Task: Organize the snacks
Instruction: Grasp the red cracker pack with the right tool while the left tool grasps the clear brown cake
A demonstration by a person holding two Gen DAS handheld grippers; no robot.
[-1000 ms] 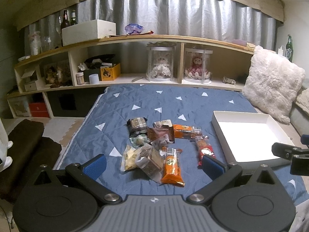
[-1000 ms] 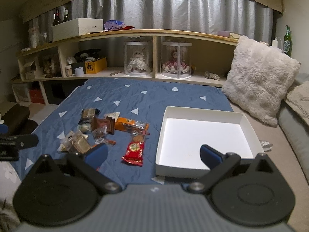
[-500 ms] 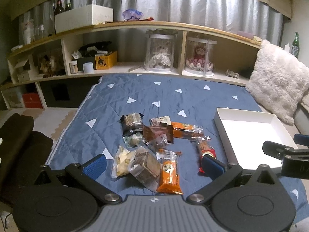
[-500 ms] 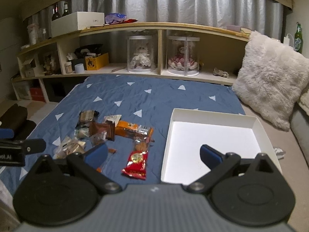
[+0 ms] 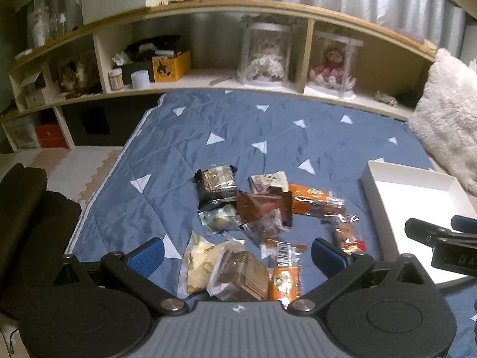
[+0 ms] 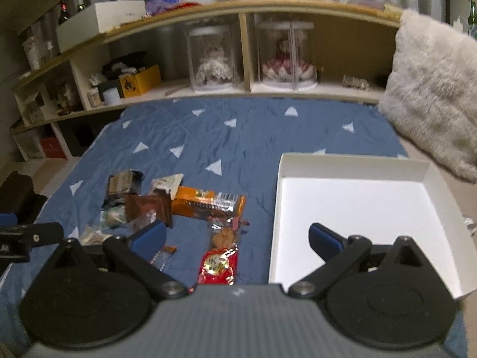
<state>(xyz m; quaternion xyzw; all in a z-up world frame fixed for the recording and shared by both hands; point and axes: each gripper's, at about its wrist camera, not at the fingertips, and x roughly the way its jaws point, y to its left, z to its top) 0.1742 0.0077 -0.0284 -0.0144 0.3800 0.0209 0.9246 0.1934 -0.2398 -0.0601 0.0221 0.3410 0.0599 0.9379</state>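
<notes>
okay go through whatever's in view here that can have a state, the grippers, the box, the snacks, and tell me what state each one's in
left gripper: open, holding nothing, above the snacks.
right gripper: open, holding nothing.
white box: lidless, nothing inside.
snack pile: loose on the blue quilt, none boxed.
red packet: sealed, flat on the quilt beside the box.
orange bar: wrapped, lying flat.

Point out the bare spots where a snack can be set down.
The white box is bare inside. The blue quilt lies free between the snack pile and the shelf. It is crowded left of the box, where packets overlap.
</notes>
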